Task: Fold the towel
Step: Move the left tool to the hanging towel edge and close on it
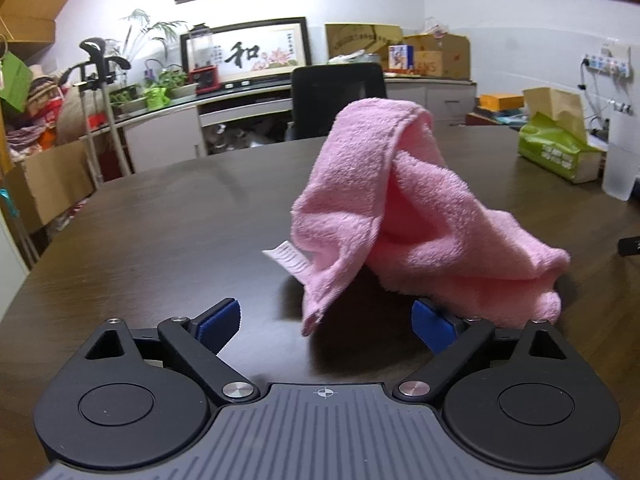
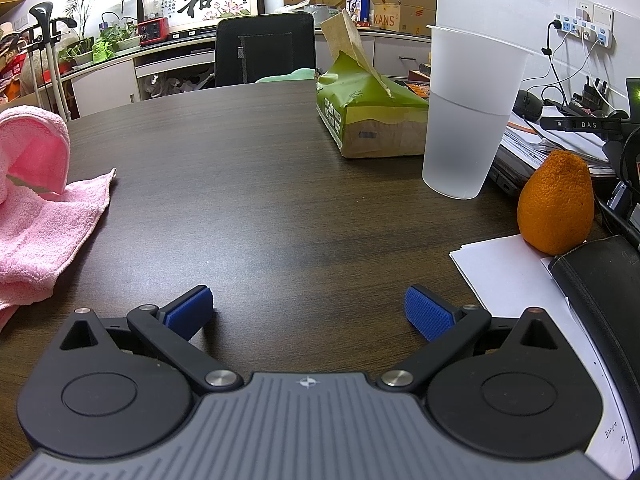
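Dark table bears crumpled pink towel; both grippers, left and right, hover level, jaws spread.

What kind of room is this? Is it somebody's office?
Probably yes, a home office or study. A black mesh office chair stands behind the dark wooden desk, stacked white papers lie on it, and framed calligraphy hangs behind.

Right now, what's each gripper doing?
Left gripper: open, empty, pink towel just ahead.
Right gripper: open, empty, over bare table.
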Action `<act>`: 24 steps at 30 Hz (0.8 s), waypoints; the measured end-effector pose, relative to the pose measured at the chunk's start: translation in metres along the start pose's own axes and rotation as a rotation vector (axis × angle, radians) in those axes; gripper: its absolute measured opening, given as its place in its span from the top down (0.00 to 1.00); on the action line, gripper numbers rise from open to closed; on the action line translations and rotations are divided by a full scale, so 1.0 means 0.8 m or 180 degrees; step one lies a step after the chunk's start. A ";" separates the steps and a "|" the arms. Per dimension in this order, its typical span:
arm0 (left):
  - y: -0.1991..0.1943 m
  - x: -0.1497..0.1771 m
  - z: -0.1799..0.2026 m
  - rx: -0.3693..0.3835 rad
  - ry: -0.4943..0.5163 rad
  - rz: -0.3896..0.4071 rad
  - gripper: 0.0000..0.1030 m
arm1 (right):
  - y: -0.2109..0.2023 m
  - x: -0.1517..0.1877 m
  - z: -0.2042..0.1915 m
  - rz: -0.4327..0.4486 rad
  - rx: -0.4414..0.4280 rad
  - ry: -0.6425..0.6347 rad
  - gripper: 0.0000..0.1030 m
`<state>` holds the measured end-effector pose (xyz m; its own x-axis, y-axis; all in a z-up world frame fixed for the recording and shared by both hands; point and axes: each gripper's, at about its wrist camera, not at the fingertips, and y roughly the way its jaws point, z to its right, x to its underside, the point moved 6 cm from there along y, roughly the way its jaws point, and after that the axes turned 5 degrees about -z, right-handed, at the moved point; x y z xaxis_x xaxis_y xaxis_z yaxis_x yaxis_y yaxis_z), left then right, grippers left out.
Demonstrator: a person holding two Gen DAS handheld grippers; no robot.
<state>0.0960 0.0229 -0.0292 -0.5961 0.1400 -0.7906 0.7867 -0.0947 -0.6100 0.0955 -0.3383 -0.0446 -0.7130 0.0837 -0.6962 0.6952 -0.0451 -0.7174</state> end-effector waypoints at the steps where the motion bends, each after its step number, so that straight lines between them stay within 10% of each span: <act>1: 0.001 -0.001 -0.001 0.0013 -0.0008 0.0008 0.14 | 0.000 0.000 0.000 0.0000 0.0000 0.0000 0.00; 11: 0.012 -0.003 -0.005 0.0078 -0.0070 -0.0070 0.34 | -0.001 0.000 0.000 -0.0001 0.0002 -0.0001 0.00; 15: 0.013 -0.004 -0.006 0.0151 -0.0107 -0.0091 0.69 | -0.001 0.000 0.000 -0.0001 0.0002 0.0000 0.00; 24: 0.005 -0.005 -0.007 0.0054 0.0005 0.0015 0.91 | -0.001 0.000 0.000 -0.0002 0.0003 0.0000 0.00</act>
<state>0.1026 0.0273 -0.0283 -0.5922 0.1410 -0.7933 0.7867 -0.1119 -0.6072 0.0950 -0.3382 -0.0443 -0.7133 0.0838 -0.6958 0.6948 -0.0459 -0.7178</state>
